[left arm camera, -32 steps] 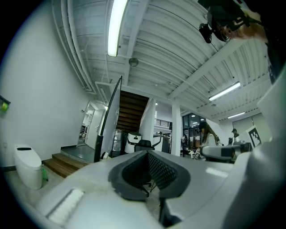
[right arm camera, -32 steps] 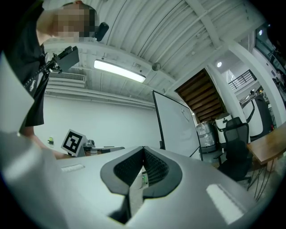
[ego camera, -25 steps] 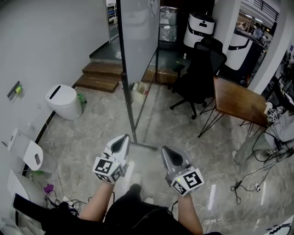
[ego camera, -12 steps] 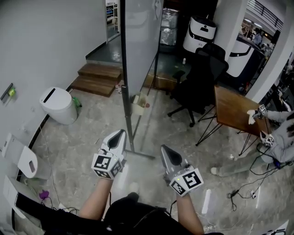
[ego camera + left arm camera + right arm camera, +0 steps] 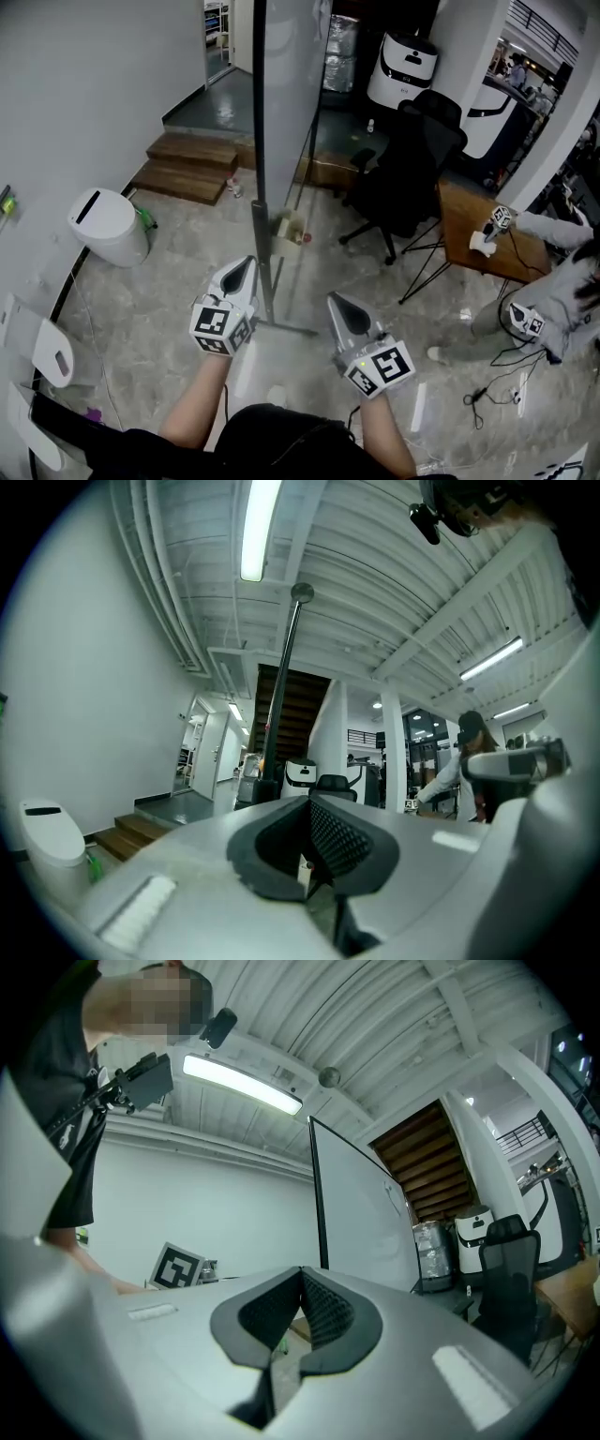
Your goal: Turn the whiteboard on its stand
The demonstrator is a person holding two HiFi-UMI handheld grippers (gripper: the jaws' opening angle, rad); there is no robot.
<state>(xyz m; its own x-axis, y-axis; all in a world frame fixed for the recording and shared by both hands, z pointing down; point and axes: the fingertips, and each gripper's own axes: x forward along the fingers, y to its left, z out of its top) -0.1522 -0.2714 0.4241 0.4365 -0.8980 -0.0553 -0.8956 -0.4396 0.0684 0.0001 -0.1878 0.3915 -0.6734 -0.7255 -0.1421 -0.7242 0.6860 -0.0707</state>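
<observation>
The whiteboard [image 5: 291, 75] stands nearly edge-on ahead of me, its black post [image 5: 260, 187] running down to a foot on the floor [image 5: 286, 325]. My left gripper [image 5: 247, 264] is shut and empty, its tip just left of the post and low down. The right gripper [image 5: 335, 302] is also shut on nothing, to the right of the foot. In the left gripper view the post [image 5: 281, 686] rises beyond the closed left gripper [image 5: 310, 803]. From the right gripper view the board's white face [image 5: 361, 1213] shows past the closed right gripper [image 5: 302, 1274].
A white bin [image 5: 105, 225] and wooden steps [image 5: 192, 169] lie to the left. A black office chair [image 5: 403, 178] and a wooden table [image 5: 478, 220] stand to the right, where a person [image 5: 553, 281] leans. Cables [image 5: 497, 375] trail on the floor. A small box [image 5: 289, 228] sits by the stand.
Both grippers have come slightly closer to the whiteboard's post, still shut. The person at the right has stepped in and reached onto the wooden table.
</observation>
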